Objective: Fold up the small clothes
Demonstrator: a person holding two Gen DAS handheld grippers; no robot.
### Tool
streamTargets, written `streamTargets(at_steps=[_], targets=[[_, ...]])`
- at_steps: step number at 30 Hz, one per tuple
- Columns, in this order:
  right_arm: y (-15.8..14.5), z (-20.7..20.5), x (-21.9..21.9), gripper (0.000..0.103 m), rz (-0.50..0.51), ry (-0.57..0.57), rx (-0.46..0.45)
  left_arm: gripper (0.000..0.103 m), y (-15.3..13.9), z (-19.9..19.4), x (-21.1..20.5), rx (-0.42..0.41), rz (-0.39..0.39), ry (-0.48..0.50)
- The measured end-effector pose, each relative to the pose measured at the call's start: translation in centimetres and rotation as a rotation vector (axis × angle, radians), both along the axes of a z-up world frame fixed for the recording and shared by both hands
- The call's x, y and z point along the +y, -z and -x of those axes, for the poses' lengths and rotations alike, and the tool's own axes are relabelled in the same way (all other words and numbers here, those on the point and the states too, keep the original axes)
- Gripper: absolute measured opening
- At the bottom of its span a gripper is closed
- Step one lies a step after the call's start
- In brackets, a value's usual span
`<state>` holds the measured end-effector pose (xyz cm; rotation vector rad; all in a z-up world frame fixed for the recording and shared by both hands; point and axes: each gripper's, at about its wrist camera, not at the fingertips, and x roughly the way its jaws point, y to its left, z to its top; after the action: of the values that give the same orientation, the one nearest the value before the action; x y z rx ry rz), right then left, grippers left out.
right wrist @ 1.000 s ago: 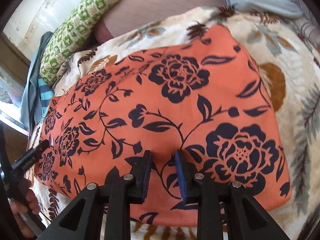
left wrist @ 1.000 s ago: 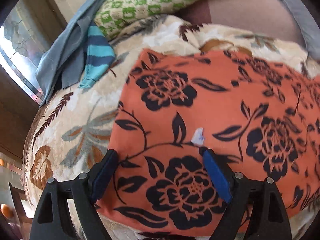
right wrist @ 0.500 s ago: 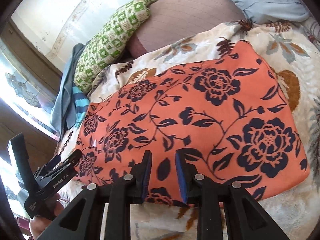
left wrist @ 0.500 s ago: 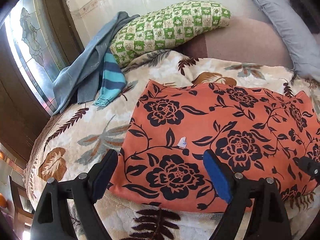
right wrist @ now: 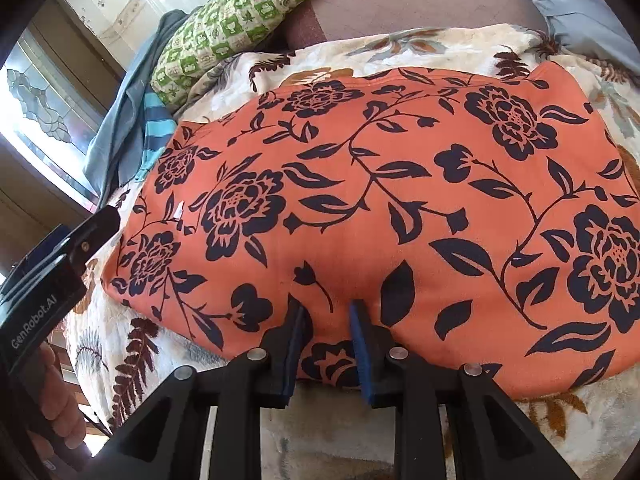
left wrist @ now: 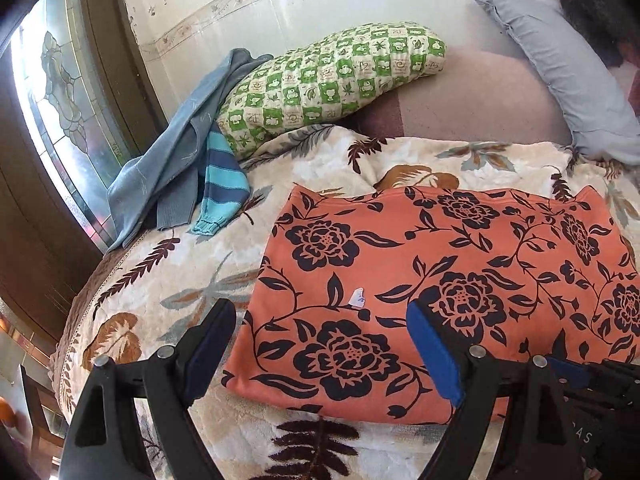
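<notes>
An orange cloth with black flowers (left wrist: 440, 280) lies folded flat on the floral blanket (left wrist: 160, 280); it also shows in the right wrist view (right wrist: 380, 200). My left gripper (left wrist: 320, 328) is wide open and empty, held above the cloth's near left corner. My right gripper (right wrist: 326, 320) is low at the cloth's near edge, its jaws a narrow gap apart with a little orange fabric between them. The left gripper's body shows at the left in the right wrist view (right wrist: 52, 276).
A blue garment with a striped sleeve (left wrist: 180, 168) lies at the bed's left edge by a window. A green checked pillow (left wrist: 332, 80) and a grey pillow (left wrist: 560, 72) lie at the back by the wall.
My left gripper has risen and pulled back from the cloth, staying open. My right gripper rose, then came down again onto the cloth's near edge.
</notes>
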<state>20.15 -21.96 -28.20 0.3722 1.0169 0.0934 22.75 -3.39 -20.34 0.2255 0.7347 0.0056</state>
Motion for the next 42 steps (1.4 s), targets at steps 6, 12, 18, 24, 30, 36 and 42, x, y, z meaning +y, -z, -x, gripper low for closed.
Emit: streamTargets(at_steps=[6, 12, 18, 24, 30, 36, 42], targets=[[-2.5, 0.9, 0.2, 0.027, 0.024, 0.011, -0.115, 0.087, -0.6, 0.4, 0.8, -0.017, 0.029, -0.002], [-5.9, 3.0, 1.2, 0.027, 0.144, 0.013, -0.289, 0.088, -1.5, 1.2, 1.1, -0.058, 0.046, 0.002], [-7.1, 4.1, 1.3, 0.027, 0.193, 0.022, -0.344, 0.087, -2.0, 1.7, 1.0, -0.075, 0.059, 0.004], [-7.5, 4.7, 0.2, 0.027, 0.182, 0.052, -0.355, 0.088, -2.5, 2.3, 0.7, -0.103, 0.065, 0.015], [-7.8, 4.9, -1.0, 0.027, 0.16, 0.082, -0.357, 0.088, -2.9, 2.5, 0.5, -0.115, 0.074, 0.02], [-8.2, 5.3, -2.3, 0.027, 0.131, 0.131, -0.365, 0.088, -3.2, 3.0, 0.3, -0.119, 0.09, 0.034], [-8.9, 5.8, -3.3, 0.027, 0.118, 0.162, -0.388, 0.088, -3.4, 3.3, 0.0, -0.118, 0.093, 0.043]])
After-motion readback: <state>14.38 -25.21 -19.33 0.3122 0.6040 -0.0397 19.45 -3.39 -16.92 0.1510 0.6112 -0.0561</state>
